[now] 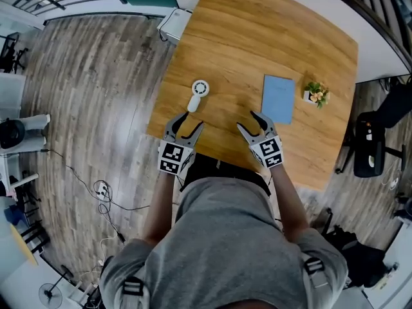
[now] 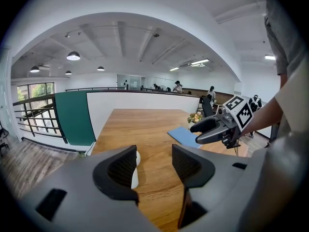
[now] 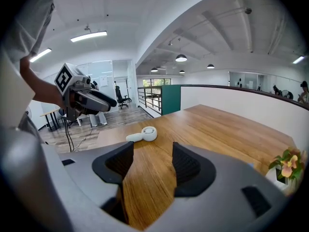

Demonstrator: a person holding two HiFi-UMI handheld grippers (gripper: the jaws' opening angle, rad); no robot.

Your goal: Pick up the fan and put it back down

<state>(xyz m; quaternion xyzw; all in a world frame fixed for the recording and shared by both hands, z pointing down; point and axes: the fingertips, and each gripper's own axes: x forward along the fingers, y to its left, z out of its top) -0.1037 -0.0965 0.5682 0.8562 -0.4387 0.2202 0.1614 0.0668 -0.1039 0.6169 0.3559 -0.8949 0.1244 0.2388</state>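
Looking along the left gripper over the wooden table

We are seeing the left gripper (image 2: 153,166) holding its dark jaws apart, with only bare table (image 2: 145,124) showing between them. A white fan (image 2: 134,170) is peeking out just past the inner edge of the jaw on the view's left, mostly hidden behind it. Farther along, a blue notebook (image 2: 183,135) is lying flat, with a small potted plant (image 2: 195,117) standing beyond it. The right gripper (image 2: 202,133) is hovering above the notebook's near end. A green panel (image 2: 75,117) is standing off the table's left edge.
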